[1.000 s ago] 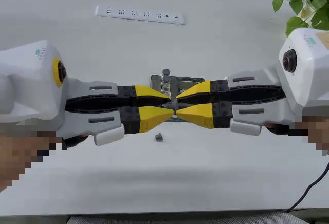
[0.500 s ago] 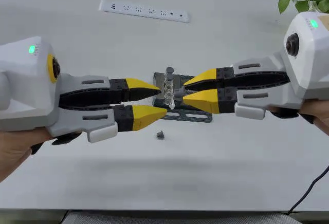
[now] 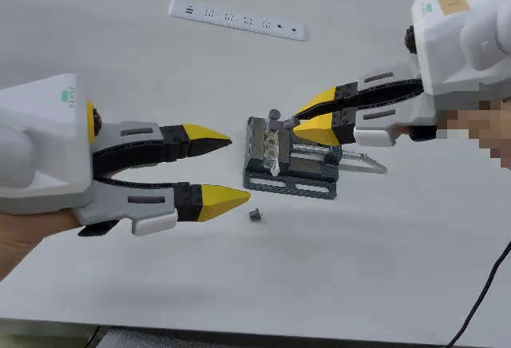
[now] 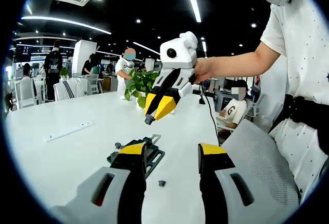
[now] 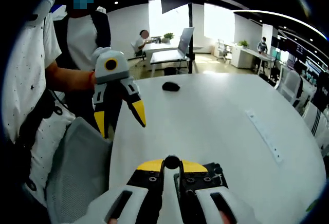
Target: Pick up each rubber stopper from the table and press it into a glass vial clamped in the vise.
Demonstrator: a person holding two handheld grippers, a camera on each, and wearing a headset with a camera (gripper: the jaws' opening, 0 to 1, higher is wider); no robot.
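The small vise (image 3: 289,179) stands mid-table with glass vials (image 3: 271,155) clamped upright, and also appears in the left gripper view (image 4: 149,153). One vial carries a grey stopper (image 3: 275,114). A loose rubber stopper (image 3: 255,215) (image 4: 161,183) lies on the table just in front of the vise. My left gripper (image 3: 239,167) (image 5: 123,126) hovers left of the vise, wide open and empty. My right gripper (image 3: 296,124) (image 4: 149,119) is raised over the vise's far right side, jaws almost together. A small dark round thing (image 5: 171,161) sits at its tips; whether it is held is unclear.
A white power strip (image 3: 238,18) (image 4: 69,131) (image 5: 263,134) lies at the far side of the table. The vise's screw handle (image 3: 361,161) sticks out to the right. A black cable (image 3: 483,296) crosses the near right corner. People sit and stand at tables beyond.
The two grippers were touching tip to tip over the vise; they have drawn apart. The left one has opened wide and pulled back left. The right one has lifted up and to the right.
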